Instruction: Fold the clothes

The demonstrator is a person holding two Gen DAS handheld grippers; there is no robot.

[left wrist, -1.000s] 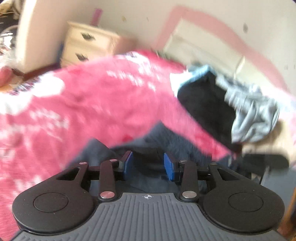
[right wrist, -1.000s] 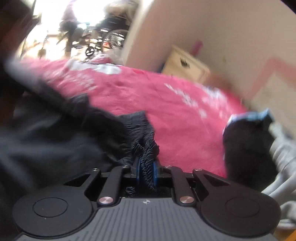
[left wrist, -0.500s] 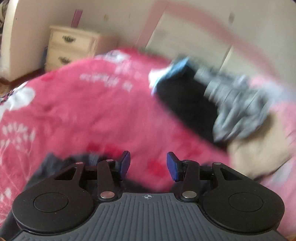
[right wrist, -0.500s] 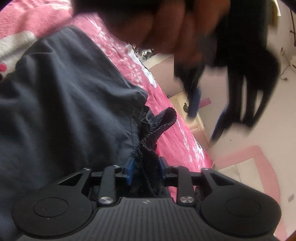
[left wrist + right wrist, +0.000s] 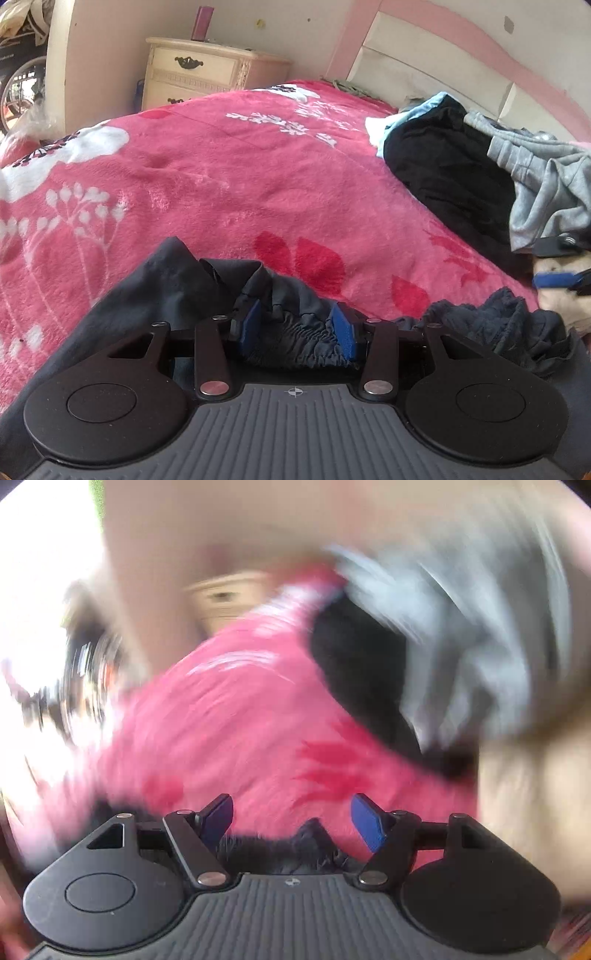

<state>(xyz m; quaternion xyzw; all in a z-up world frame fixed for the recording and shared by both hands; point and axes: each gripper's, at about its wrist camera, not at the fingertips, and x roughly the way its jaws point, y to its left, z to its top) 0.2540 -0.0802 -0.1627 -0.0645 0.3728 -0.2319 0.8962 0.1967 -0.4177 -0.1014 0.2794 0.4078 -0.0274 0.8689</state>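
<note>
Two grippers work over a pink floral fleece blanket. The left gripper stands part-open, the gathered waistband of the dark navy garment lying between its blue pads. The right gripper has just been opening, its jaws wide and clear of the cloth beneath them.

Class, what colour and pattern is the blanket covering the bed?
Pink blanket with white flower prints and red leaves; clearest in the left wrist view.

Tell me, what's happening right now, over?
Left gripper open around dark shorts. Right gripper open, jaws just opened, shorts released. Clothes pile waits aside; nothing blocking.
</note>
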